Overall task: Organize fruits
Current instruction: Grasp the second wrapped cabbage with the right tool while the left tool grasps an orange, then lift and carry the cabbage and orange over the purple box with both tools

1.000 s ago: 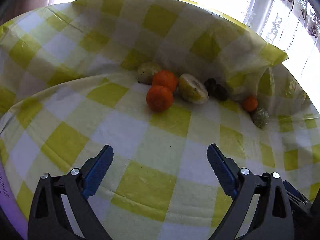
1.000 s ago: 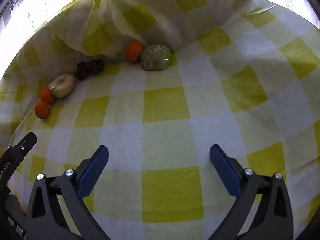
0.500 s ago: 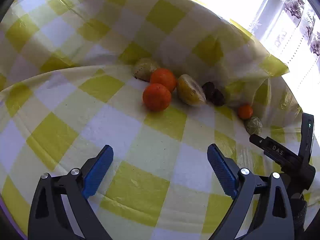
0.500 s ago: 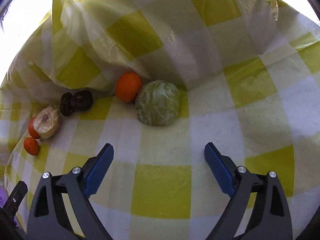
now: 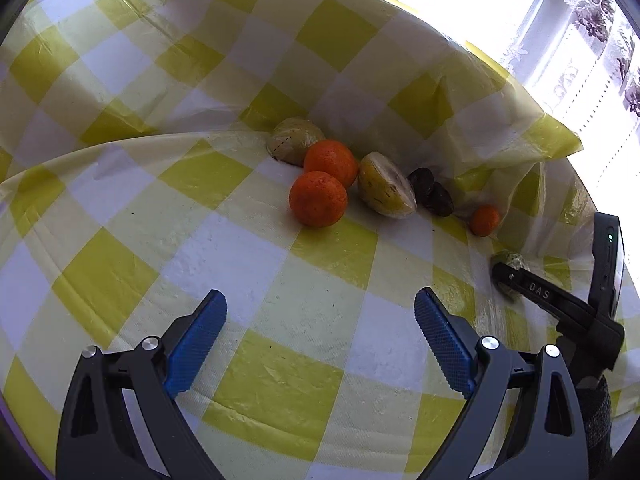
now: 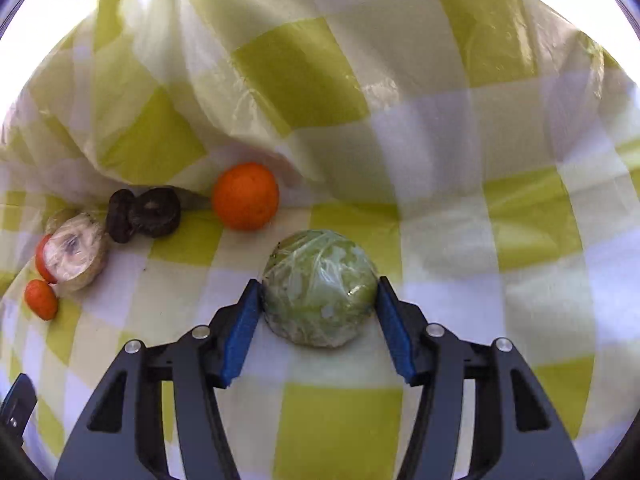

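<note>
A green fruit wrapped in plastic film [image 6: 320, 288] lies on the yellow-checked cloth between the blue pads of my right gripper [image 6: 318, 304]; the pads touch its sides. An orange [image 6: 245, 196] and two dark fruits [image 6: 146, 212] lie beyond it. My left gripper [image 5: 320, 320] is open and empty, short of two oranges [image 5: 318, 199], a wrapped yellow fruit [image 5: 385, 190] and a wrapped green-yellow fruit [image 5: 294, 145]. The right gripper [image 5: 516, 278] also shows in the left wrist view, at the green fruit [image 5: 512, 259].
The cloth [image 5: 224, 264] rises in a crumpled fold [image 6: 280, 80] behind the row of fruit. A bright window with a lace curtain [image 5: 580, 40] is at the far right. A small orange [image 5: 484, 220] sits near the fold.
My right gripper has moved forward to the wrapped green fruit and its jaws have narrowed onto it. My left gripper has edged nearer the oranges and stays open.
</note>
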The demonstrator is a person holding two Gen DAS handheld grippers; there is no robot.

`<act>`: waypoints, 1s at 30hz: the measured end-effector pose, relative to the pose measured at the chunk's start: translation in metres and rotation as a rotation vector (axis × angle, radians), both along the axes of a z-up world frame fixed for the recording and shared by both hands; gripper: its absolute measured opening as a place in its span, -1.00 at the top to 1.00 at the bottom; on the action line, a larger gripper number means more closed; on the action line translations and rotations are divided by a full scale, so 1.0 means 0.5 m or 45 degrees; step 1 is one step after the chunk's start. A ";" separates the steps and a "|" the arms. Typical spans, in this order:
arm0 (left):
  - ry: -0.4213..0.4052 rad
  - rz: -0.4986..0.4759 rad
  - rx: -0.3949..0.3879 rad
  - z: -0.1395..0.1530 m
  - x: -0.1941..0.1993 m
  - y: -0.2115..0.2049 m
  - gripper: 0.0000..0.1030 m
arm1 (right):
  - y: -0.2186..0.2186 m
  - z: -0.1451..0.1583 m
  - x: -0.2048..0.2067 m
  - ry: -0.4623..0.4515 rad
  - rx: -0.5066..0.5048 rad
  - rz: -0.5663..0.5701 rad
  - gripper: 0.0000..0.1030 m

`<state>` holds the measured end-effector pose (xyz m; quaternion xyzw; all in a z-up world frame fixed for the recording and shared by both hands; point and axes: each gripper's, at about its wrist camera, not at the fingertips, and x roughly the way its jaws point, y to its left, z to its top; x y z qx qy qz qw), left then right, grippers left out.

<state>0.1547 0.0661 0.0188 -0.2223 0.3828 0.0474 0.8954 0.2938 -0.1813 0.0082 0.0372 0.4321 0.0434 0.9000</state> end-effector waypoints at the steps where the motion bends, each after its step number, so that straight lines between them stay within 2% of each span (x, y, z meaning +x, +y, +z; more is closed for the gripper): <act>1: 0.004 0.003 -0.002 -0.001 0.001 0.000 -0.78 | 0.001 0.004 -0.028 -0.020 0.023 0.011 -0.12; 4: 0.014 0.023 0.002 0.000 0.016 0.007 -0.78 | 0.012 0.014 -0.099 -0.073 0.061 0.039 -0.12; 8: 0.061 0.063 0.066 0.000 0.068 0.010 -0.78 | 0.006 0.016 -0.151 -0.115 0.074 0.067 -0.12; 11: 0.098 0.075 0.119 -0.001 0.112 0.007 -0.76 | 0.014 0.022 -0.161 -0.111 0.119 0.056 -0.12; 12: 0.108 0.078 0.131 -0.001 0.125 0.009 -0.76 | -0.016 0.023 -0.175 -0.104 0.151 0.052 -0.12; 16: 0.151 0.087 0.195 -0.004 0.169 0.008 -0.74 | -0.040 0.007 -0.158 -0.081 0.237 0.044 -0.12; 19: 0.206 0.088 0.293 -0.006 0.201 0.000 -0.50 | -0.033 0.006 -0.160 -0.086 0.256 0.062 -0.12; 20: 0.229 0.086 0.347 -0.007 0.210 -0.007 -0.27 | -0.031 0.006 -0.159 -0.086 0.262 0.062 -0.12; 21: 0.237 0.089 0.397 -0.006 0.213 -0.014 -0.13 | -0.033 0.005 -0.159 -0.087 0.267 0.058 -0.12; 22: 0.218 0.064 0.402 -0.004 0.212 -0.020 0.17 | -0.035 0.005 -0.160 -0.089 0.274 0.055 -0.12; 23: 0.202 0.042 0.407 -0.002 0.207 -0.025 0.33 | -0.035 0.004 -0.160 -0.089 0.281 0.051 -0.12; 30: 0.080 0.040 0.277 0.017 0.101 -0.007 0.36 | -0.040 0.004 -0.160 -0.097 0.305 0.036 -0.12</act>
